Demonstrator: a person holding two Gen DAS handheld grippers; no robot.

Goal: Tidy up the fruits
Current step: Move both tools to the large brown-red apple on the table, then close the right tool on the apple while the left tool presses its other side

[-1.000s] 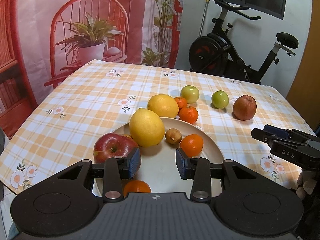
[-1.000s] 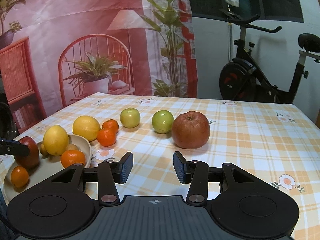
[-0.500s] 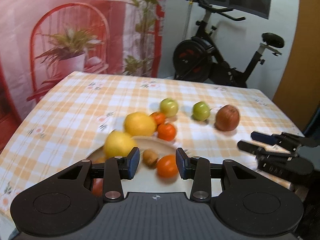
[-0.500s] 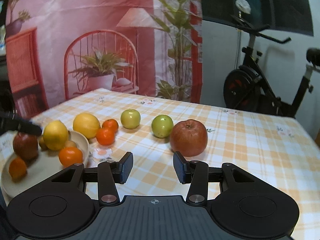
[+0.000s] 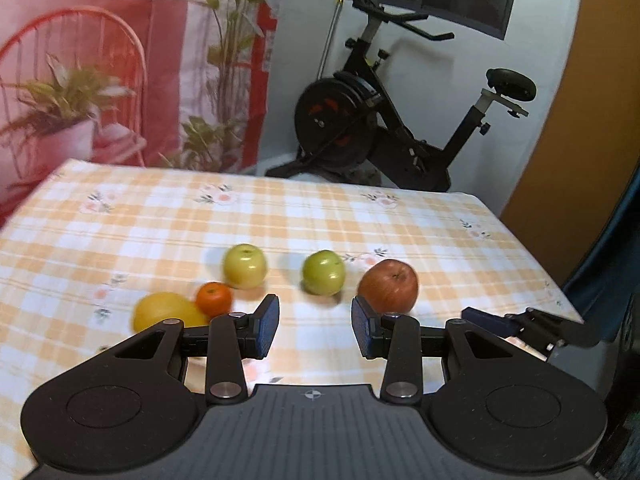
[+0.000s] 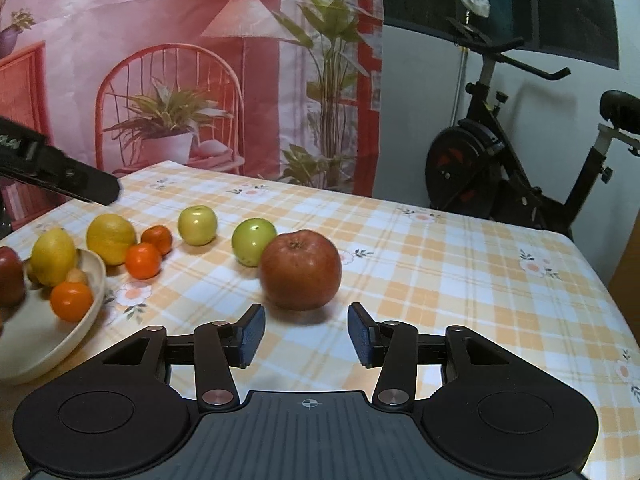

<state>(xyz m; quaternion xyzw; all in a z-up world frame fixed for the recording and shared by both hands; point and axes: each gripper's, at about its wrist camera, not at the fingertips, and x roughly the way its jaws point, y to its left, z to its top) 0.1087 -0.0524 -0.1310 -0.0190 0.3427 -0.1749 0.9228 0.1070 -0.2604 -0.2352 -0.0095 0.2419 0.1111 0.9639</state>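
Blue-padded jaws of the right gripper (image 6: 306, 334) stand apart and have just been opening, with nothing between them; the pads touch no fruit. Directly ahead, just beyond the fingertips, sits the red apple (image 6: 301, 269) on the checked tablecloth (image 6: 460, 280), centred on the gap. The left gripper (image 5: 315, 327) is likewise released and empty, its jaws parted over bare cloth short of the fruit row.

Outward from the apple lie 2 green apples (the nearer (image 6: 253, 241), the farther (image 6: 197, 225)), then 2 loose tangerines (image 6: 143, 260), one behind the other, and a yellow citrus (image 6: 111, 238) just beside the cream bowl (image 6: 86, 320). Inside the bowl rest a lemon (image 6: 53, 256), 1 tangerine (image 6: 71, 301), a small brown fruit and, at the frame's left edge, a dark red apple. An exercise bike (image 6: 520, 168) stands behind the table.

Step in hand, as judged: approach to the red apple, 1 of 6 fruits not yet in the bowl. The next move calls for wider jaws (the apple looks broader than the present gap), an advance until the pads flank its widest part, a firm closure, then a carry leftward to the bowl.
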